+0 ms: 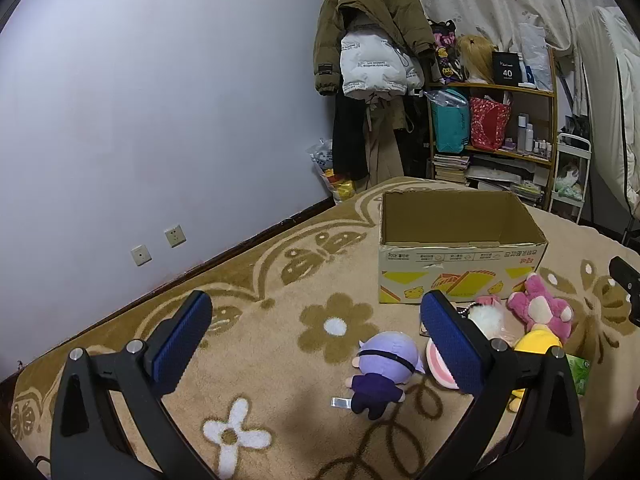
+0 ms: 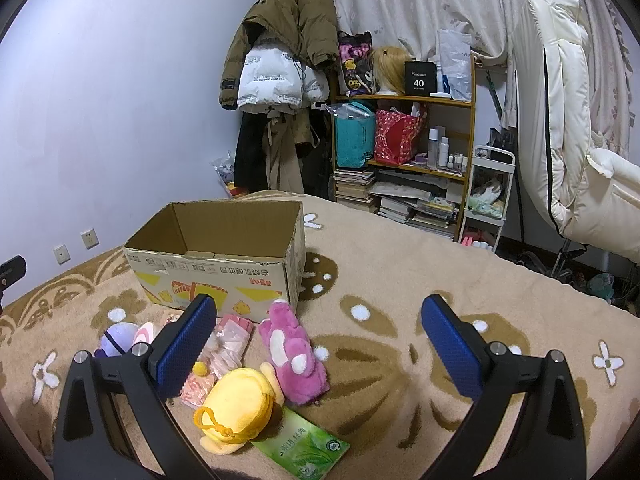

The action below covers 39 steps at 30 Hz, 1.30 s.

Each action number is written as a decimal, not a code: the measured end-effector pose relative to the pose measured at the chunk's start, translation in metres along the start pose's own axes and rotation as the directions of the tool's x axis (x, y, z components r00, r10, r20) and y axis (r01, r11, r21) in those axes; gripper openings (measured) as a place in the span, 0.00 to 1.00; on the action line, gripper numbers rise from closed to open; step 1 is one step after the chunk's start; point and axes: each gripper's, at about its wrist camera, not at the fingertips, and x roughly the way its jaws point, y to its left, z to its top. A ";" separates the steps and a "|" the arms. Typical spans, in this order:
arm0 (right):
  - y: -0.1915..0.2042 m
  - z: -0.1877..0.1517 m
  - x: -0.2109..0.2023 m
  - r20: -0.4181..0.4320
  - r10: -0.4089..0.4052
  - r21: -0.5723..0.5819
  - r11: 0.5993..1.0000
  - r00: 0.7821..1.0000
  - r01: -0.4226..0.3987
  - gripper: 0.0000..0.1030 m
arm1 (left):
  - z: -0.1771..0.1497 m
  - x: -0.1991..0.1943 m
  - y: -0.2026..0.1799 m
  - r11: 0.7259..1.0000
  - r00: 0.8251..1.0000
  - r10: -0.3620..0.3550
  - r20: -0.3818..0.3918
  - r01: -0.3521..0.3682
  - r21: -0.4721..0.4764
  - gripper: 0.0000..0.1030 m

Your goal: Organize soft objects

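While both grippers, left (image 1: 316, 336) and right (image 2: 320, 340), hover agape and empty, plush toys (image 2: 290, 352) lie beside the cardboard box (image 2: 218, 276) on the carpet (image 2: 400, 264).

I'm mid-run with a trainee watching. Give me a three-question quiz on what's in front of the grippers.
1. True or false: the open brown cardboard box already holds a plush toy.
2. Which toy lies beside the green tea packet? A) purple-haired plush doll B) yellow plush duck C) pink plush bear
3. Fill in: both the left gripper and the right gripper are ____.

Key: 1 false, no toy shows inside it; 2 B; 3 open, with nothing between the fingers.
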 end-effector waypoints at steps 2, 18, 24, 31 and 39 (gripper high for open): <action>0.000 0.001 -0.001 0.001 0.000 0.000 1.000 1.000 0.000 1.00 | 0.000 0.000 0.000 1.000 1.000 0.000 0.000 0.000 -0.001 1.00; -0.001 0.001 -0.002 -0.005 0.003 -0.001 1.000 1.000 -0.003 1.00 | -0.002 0.000 -0.002 1.000 1.000 -0.007 -0.003 0.007 -0.010 1.00; 0.000 0.000 -0.001 -0.005 0.004 -0.001 1.000 1.000 -0.004 1.00 | -0.003 0.000 -0.003 1.000 1.000 -0.006 -0.004 0.006 -0.006 1.00; 0.000 0.000 -0.001 -0.005 0.004 -0.003 1.000 1.000 -0.004 1.00 | -0.002 0.001 -0.002 1.000 1.000 -0.009 -0.006 0.009 -0.007 1.00; 0.000 0.000 -0.002 -0.004 0.003 -0.003 1.000 1.000 -0.003 1.00 | -0.003 0.001 -0.002 1.000 1.000 -0.008 -0.006 0.008 -0.001 1.00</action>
